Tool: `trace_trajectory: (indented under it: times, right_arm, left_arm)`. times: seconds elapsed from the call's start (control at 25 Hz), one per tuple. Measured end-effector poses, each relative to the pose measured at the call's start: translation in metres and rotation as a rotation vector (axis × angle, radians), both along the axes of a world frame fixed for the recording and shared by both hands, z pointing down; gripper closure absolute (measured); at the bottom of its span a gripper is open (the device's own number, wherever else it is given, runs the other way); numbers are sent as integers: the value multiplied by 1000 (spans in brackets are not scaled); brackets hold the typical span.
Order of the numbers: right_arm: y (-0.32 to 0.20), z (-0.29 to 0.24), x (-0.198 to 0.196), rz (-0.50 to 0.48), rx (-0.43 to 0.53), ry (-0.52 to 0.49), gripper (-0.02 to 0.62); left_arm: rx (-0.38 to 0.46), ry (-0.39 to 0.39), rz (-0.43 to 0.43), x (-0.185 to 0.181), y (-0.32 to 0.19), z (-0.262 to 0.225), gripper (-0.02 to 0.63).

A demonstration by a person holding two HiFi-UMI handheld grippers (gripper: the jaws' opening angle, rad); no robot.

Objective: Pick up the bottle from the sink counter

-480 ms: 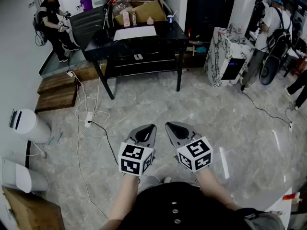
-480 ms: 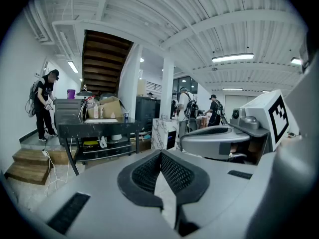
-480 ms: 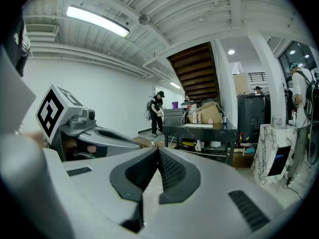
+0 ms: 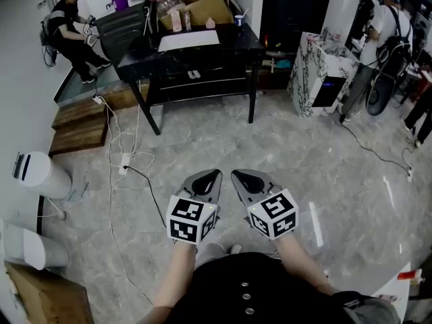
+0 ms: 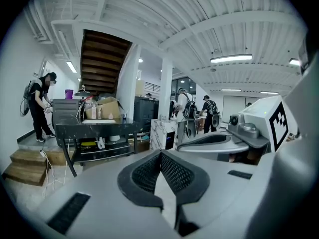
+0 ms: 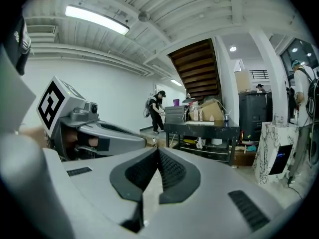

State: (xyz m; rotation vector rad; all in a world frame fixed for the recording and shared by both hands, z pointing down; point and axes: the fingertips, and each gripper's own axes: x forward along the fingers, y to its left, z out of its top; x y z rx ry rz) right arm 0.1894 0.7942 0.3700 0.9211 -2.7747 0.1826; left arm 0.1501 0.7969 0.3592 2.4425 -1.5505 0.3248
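Observation:
A black table (image 4: 233,46) stands across the floor ahead of me. On it are a pale pink bottle (image 4: 177,22) and a small pinkish bottle (image 4: 210,23), beside a cardboard box (image 4: 199,5). The same bottles appear tiny in the left gripper view (image 5: 93,112) and in the right gripper view (image 6: 195,114). My left gripper (image 4: 210,175) and right gripper (image 4: 237,175) are held side by side at waist height, far from the table. Both point toward it. In each gripper view the jaws, left (image 5: 160,153) and right (image 6: 158,151), meet at the tips with nothing between them.
Cables and a power strip (image 4: 125,162) trail over the marble floor on the left. Wooden steps (image 4: 81,127) and two white cylinders (image 4: 42,175) lie further left. A marbled white cabinet (image 4: 322,76) stands right of the table. A person (image 4: 67,25) is at the back left, another (image 4: 386,36) at the right.
The table and floor have slid slightly up in the head view. Both grippers stay shut, side by side, in nearly the same place.

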Motion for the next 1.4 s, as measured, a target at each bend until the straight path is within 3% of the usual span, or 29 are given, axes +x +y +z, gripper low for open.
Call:
trace_trajectory:
  times: [0.24, 0.44, 0.6, 0.84, 1.12, 1.4]
  right_arm:
    - [1, -8, 6, 2, 28, -35, 592]
    - [-3, -6, 17, -6, 5, -45, 592]
    - [0, 6, 29, -17, -21, -48, 592]
    - [-13, 20, 44, -6, -49, -51, 592]
    - [-50, 34, 34, 0, -87, -49, 592]
    - [-133, 29, -5, -11, -60, -23, 592]
  left_arm:
    - [65, 36, -33, -5, -5, -9, 588]
    - [67, 64, -49, 7, -6, -8, 584]
    - [41, 71, -35, 26, -3, 6, 469]
    - [29, 72, -19, 35, -15, 12, 387]
    - [21, 87, 0, 25, -55, 17, 379]
    - [45, 87, 20, -4, -138, 10, 380]
